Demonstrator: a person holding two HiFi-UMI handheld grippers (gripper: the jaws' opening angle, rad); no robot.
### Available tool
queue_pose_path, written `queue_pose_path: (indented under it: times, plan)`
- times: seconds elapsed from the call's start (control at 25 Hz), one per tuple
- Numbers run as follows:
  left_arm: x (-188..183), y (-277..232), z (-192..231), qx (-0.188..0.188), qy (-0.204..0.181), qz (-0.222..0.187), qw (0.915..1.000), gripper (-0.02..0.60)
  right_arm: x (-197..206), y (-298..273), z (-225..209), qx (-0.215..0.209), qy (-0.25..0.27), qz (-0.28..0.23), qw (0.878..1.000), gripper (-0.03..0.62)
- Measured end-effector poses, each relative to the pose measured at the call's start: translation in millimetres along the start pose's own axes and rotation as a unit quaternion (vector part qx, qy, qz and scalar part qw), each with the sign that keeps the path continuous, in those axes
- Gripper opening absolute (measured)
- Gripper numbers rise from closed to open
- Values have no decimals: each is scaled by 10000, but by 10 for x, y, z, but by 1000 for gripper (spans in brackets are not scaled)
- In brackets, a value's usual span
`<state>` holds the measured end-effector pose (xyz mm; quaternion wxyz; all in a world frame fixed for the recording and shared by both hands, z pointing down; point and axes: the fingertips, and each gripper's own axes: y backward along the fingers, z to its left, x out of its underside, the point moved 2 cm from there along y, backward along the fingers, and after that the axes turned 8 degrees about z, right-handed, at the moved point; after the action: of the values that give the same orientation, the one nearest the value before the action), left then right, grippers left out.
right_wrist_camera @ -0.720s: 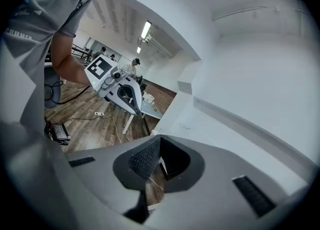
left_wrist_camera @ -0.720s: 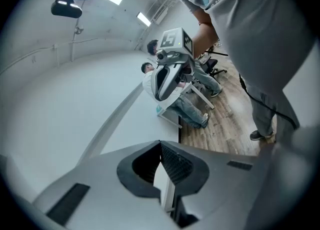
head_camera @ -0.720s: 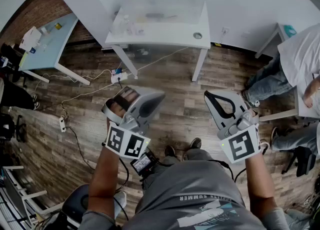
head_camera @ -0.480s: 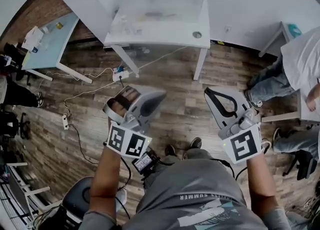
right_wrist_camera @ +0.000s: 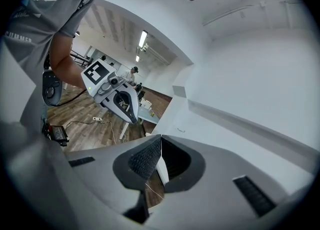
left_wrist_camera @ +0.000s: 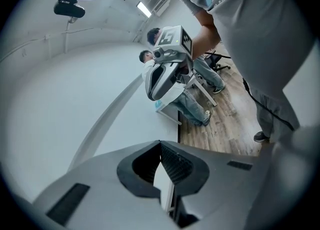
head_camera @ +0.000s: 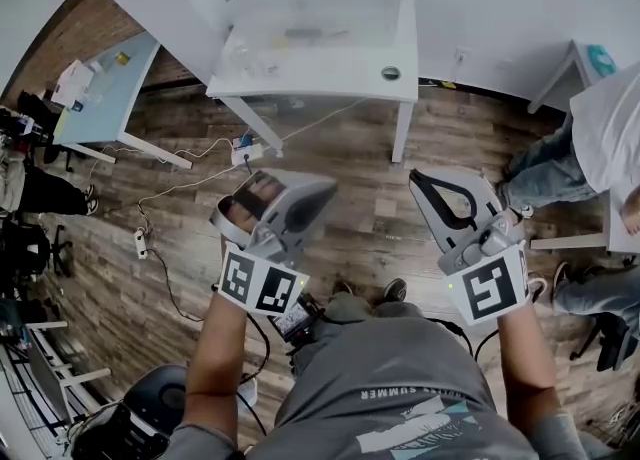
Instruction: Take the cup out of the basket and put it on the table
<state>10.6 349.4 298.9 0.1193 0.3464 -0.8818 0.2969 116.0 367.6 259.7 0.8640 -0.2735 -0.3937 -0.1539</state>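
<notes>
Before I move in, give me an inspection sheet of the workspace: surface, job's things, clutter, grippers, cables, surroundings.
Surface: white table ahead, on a wood floor.
Job's things: translucent basket on the table; the cup cannot be made out through its cloudy wall.
Clutter: small round object near the table's front right corner; blurred items inside the basket.
Grippers: left gripper and right gripper both shut and empty, held short of the table.
Cables: power strip with white leads on the floor by the table's left leg; second strip further left.
Surroundings: blue table at left, seated person at right, chair at lower left.
</notes>
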Motion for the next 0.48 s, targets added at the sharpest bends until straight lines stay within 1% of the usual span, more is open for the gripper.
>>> queue_pose_path:
  times: [0.2, 0.48]
  plan:
    - [158, -140, 96, 26, 25, -26, 10000, 9, 48, -201, -75, -38, -22, 82, 10000, 11]
    - [547, -285, 357, 55, -11, -249, 9997, 9, -72, -597, -210, 124, -19, 268, 9996, 11]
